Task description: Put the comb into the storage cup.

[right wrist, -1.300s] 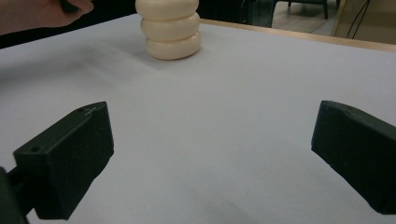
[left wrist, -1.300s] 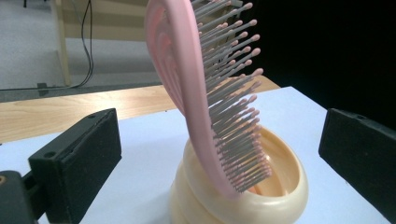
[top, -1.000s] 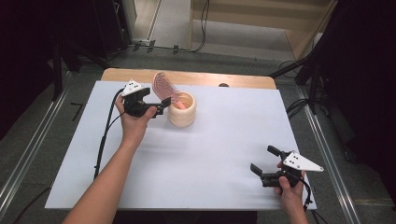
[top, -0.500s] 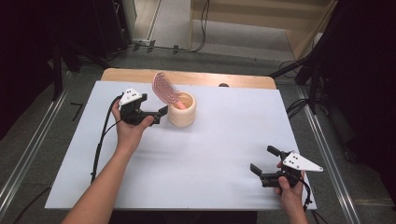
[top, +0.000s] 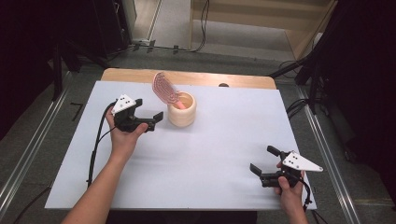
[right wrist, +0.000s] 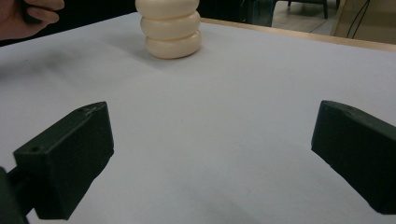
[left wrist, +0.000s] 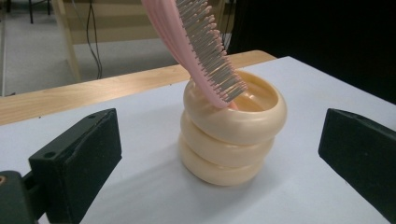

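Left gripper (top: pixel 152 119) has backed off, jaws spread; brush (left wrist: pixel 201 46) stands in holder (left wrist: pixel 232 135) ahead—placement looks done.

Your left gripper (top: pixel 156 120) sits just left of the holder (top: pixel 182 112); the brush (top: pixel 166 88) stands in it.

A white sheet (top: pixel 219 154) covers the work surface, and a wooden table edge (top: pixel 233 78) shows as a bare strip along its far side, with a small dark spot on that strip right of centre. Beyond it lie a grey floor (top: pixel 261 51) with black cables (top: pixel 203 18) and a light wooden frame (top: pixel 266 11) at the far right. Metal rails (top: pixel 28 154) run along the floor at left and right
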### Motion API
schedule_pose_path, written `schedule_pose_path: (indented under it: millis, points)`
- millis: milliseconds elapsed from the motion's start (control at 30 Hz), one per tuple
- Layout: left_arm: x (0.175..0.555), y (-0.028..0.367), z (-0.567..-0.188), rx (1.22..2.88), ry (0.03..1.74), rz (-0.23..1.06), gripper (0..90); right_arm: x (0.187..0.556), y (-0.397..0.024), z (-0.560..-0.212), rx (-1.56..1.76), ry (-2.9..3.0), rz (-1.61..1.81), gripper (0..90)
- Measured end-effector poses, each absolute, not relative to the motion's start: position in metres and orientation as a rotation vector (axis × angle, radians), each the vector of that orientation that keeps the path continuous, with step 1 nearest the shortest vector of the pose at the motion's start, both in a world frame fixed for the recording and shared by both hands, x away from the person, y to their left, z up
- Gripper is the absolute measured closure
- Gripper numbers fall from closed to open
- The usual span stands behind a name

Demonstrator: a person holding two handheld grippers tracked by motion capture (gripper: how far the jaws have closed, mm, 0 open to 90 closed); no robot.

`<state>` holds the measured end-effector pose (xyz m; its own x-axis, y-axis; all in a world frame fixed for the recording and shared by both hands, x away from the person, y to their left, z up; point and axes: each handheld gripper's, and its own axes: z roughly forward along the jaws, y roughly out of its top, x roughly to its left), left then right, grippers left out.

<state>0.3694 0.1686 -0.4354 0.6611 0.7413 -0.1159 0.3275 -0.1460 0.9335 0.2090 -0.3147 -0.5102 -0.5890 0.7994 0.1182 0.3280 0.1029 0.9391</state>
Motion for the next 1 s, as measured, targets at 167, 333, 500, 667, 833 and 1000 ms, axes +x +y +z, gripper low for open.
schedule_pose_path:
  millis: [167, 333, 500, 667, 833, 1000]
  points:
    - [0.361, 0.172, -0.435, 1.735, 0.857, 0.457, 0.0, 0.209, -0.315, -0.51, 1.096, 1.965, 1.492, 0.0]
    - [0.353, 0.178, -0.436, 1.732, 0.853, 0.464, 0.0, 0.209, -0.314, -0.51, 1.091, 1.964, 1.491, 0.0]
    - [0.346, 0.185, -0.435, 1.719, 0.853, 0.469, 0.3, 0.209, -0.314, -0.51, 1.092, 1.967, 1.49, 0.0]
    - [0.338, 0.191, -0.434, 1.718, 0.844, 0.473, 0.3, 0.209, -0.314, -0.51, 1.098, 1.964, 1.492, 0.0]
    - [0.328, 0.199, -0.435, 1.705, 0.842, 0.473, 0.2, 0.209, -0.314, -0.51, 1.094, 1.962, 1.49, 0.0]
    - [0.319, 0.205, -0.439, 1.719, 0.837, 0.479, 0.2, 0.209, -0.315, -0.509, 1.095, 1.958, 1.491, 0.0]
